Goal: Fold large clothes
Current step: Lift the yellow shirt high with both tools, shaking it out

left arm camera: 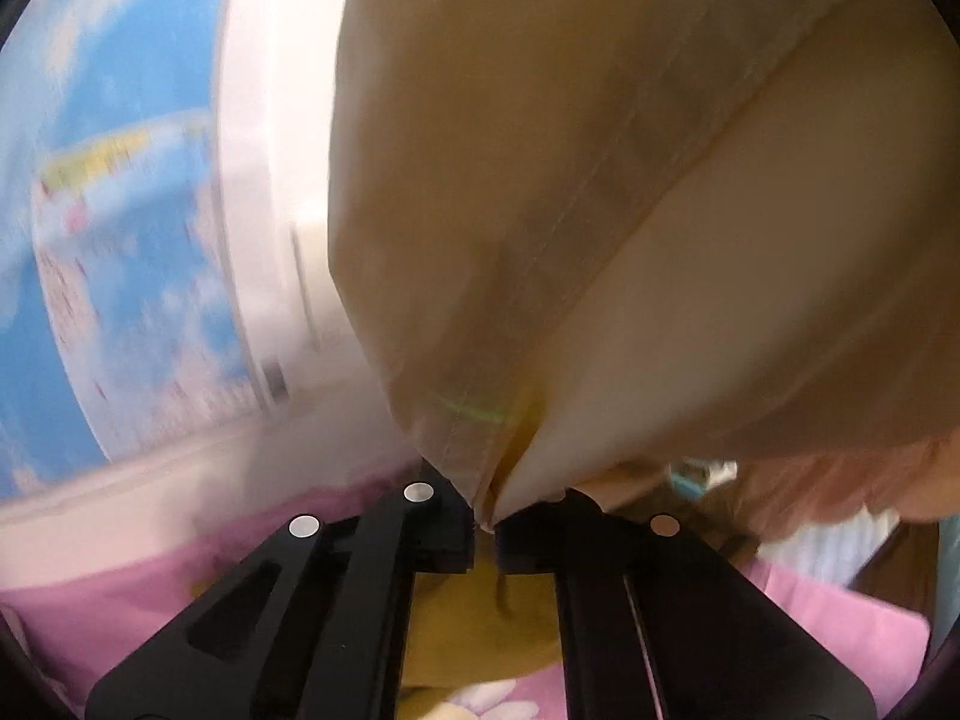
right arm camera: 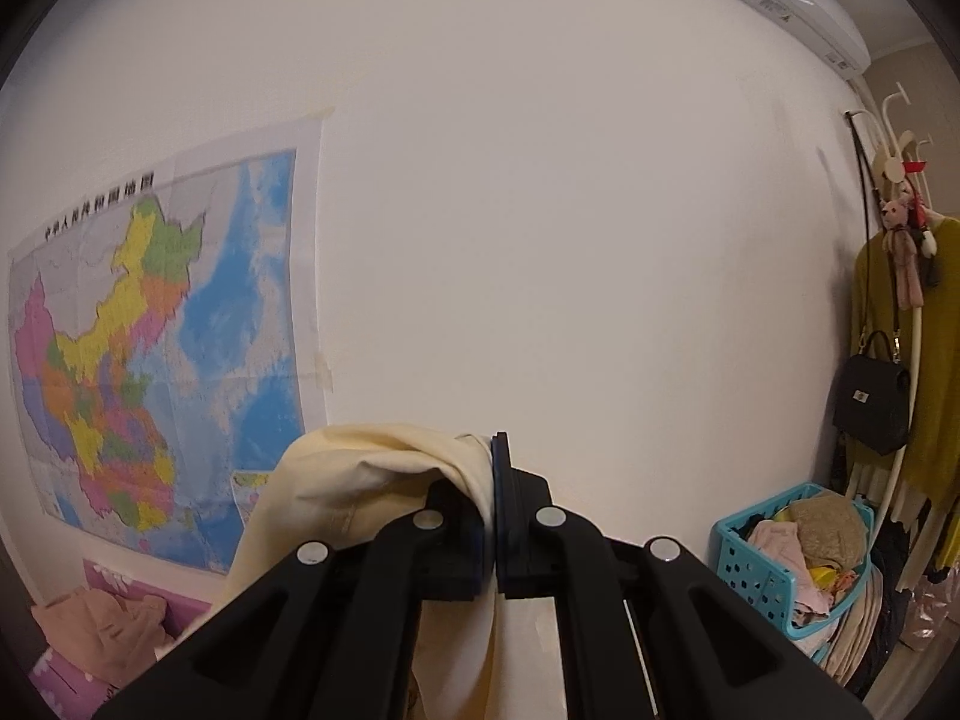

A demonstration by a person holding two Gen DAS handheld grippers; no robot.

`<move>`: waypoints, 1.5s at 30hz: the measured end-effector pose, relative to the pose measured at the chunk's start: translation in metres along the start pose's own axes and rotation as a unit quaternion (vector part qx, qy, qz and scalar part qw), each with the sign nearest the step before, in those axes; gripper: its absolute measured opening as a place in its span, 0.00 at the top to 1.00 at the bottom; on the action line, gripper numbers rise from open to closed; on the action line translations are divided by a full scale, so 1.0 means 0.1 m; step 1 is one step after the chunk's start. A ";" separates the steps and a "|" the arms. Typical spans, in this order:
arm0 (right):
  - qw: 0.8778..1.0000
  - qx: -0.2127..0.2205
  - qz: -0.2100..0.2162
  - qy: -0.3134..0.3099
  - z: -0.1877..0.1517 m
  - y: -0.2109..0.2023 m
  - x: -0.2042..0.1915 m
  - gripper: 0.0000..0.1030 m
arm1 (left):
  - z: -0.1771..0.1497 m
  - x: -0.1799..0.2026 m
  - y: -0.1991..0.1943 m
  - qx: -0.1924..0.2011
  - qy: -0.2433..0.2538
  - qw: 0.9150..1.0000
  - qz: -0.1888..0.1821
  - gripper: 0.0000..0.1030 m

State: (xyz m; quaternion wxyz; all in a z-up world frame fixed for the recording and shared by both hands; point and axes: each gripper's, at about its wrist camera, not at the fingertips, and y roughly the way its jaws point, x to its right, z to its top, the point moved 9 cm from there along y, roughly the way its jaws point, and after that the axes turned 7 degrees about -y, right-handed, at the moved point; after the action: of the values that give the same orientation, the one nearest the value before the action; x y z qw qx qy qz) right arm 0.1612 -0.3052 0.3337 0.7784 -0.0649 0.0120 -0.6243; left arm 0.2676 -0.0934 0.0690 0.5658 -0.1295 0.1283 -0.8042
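Note:
A large cream-coloured garment hangs in the air and fills most of the left wrist view. My left gripper is shut on a corner of it, with a stitched seam running up from the jaws. My right gripper is shut on another bunched part of the same cream garment, which drapes over the left finger and hangs down. The right gripper points at the white wall, raised well above the bed.
A pink flowered bed sheet lies below. A pink garment lies on it. A wall map hangs left. A blue basket full of clothes and a coat rack with a black bag stand right.

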 end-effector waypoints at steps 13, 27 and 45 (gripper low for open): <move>0.992 0.116 0.044 -0.011 0.94 -1.87 -0.18 0.97 | 1.40 -0.12 -2.54 0.170 0.014 0.984 0.048 0.96; 0.962 0.088 0.257 0.021 0.70 -2.41 -0.98 0.97 | 1.26 -0.13 -4.85 0.157 0.043 0.962 0.219 0.96; 0.894 -0.347 0.242 0.147 -3.04 1.30 -1.82 0.96 | -1.55 -2.26 -2.50 -0.229 -0.159 0.906 0.318 0.96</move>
State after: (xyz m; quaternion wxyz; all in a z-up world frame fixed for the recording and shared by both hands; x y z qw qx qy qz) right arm 0.2174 -0.1264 0.0060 0.8224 -0.2335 0.3580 -0.3755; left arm 0.0675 0.2104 -0.0021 0.7591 -0.3343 0.2518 -0.4986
